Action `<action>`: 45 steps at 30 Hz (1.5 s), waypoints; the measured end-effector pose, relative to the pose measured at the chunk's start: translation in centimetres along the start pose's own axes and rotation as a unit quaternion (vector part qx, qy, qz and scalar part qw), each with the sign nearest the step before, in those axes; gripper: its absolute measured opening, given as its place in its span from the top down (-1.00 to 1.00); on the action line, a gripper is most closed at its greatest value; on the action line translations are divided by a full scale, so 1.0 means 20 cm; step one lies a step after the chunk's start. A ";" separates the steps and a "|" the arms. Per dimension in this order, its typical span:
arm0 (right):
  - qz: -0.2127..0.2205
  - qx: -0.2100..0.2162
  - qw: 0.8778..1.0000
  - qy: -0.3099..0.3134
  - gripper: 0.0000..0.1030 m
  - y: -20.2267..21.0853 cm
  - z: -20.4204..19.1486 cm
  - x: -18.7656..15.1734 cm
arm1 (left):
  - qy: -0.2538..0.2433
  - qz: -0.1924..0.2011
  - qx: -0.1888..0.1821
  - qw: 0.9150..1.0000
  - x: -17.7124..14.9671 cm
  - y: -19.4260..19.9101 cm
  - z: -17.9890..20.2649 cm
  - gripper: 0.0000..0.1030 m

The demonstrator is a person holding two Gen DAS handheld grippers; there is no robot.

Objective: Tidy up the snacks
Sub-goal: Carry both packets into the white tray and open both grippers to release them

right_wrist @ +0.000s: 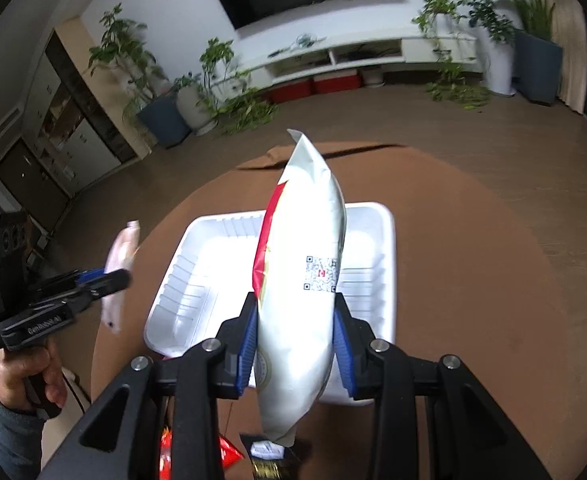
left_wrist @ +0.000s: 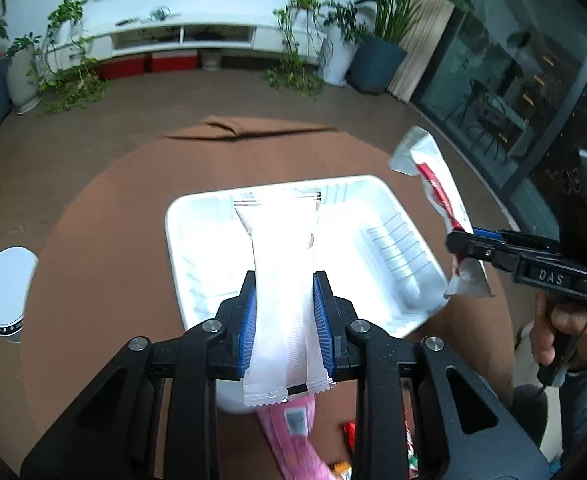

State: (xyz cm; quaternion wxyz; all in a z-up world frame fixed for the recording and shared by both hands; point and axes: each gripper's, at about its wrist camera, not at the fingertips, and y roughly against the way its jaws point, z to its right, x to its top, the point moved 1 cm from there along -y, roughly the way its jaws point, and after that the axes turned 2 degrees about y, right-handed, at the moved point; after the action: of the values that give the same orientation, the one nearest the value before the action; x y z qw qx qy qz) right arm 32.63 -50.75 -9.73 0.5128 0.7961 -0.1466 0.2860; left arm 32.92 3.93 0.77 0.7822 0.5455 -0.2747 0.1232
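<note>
My left gripper [left_wrist: 284,300] is shut on a flat white snack packet [left_wrist: 283,276] and holds it above the white plastic tray [left_wrist: 393,248] on the round brown table. My right gripper [right_wrist: 295,316] is shut on a puffy white bag with a red stripe and a QR code [right_wrist: 305,264], held above the same tray [right_wrist: 369,224]. The right gripper and its bag [left_wrist: 437,184] show at the right of the left wrist view. The left gripper and its packet [right_wrist: 119,256] show at the left of the right wrist view.
Loose snacks lie on the table near me: a pink packet [left_wrist: 293,436], red wrappers [right_wrist: 229,454] and a dark packet [right_wrist: 267,464]. A white round lid [left_wrist: 5,288] sits beyond the table's left edge. Potted plants and a low TV cabinet [left_wrist: 181,36] stand far behind.
</note>
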 end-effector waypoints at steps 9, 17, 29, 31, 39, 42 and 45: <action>-0.057 -0.035 0.998 0.009 0.29 -0.26 0.05 0.00 | -0.001 -0.047 0.023 0.999 -0.01 -0.35 -0.01 0.53; -0.073 -0.055 0.996 0.017 0.28 -0.31 0.08 -0.07 | 0.014 -0.075 0.045 0.996 -0.05 -0.54 -0.03 0.53; -0.079 -0.059 0.995 0.023 0.11 -0.34 0.07 -0.10 | 0.005 -0.073 0.066 0.995 -0.08 -0.62 0.01 0.51; -0.080 -0.057 0.995 0.022 0.10 -0.34 0.08 -0.11 | 0.004 -0.073 0.068 0.995 -0.07 -0.61 0.00 0.50; -0.063 -0.062 0.996 0.021 -0.24 -0.27 0.09 -0.11 | 0.008 -0.058 0.071 0.996 -0.08 -0.53 0.03 0.49; -0.041 -0.054 0.998 0.016 -0.35 -0.15 0.08 -0.09 | 0.011 -0.027 0.067 0.997 -0.08 -0.40 0.04 -0.05; -0.001 -0.050 0.999 0.021 -0.53 0.03 0.06 -0.09 | 0.014 0.009 0.051 0.999 -0.11 -0.23 0.05 -0.89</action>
State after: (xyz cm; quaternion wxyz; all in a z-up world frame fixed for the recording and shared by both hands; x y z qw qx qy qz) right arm 31.24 -52.15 -10.80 0.5548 0.7636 -0.1493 0.2945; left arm 33.11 1.56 -3.91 0.7562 0.5801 -0.2621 0.1513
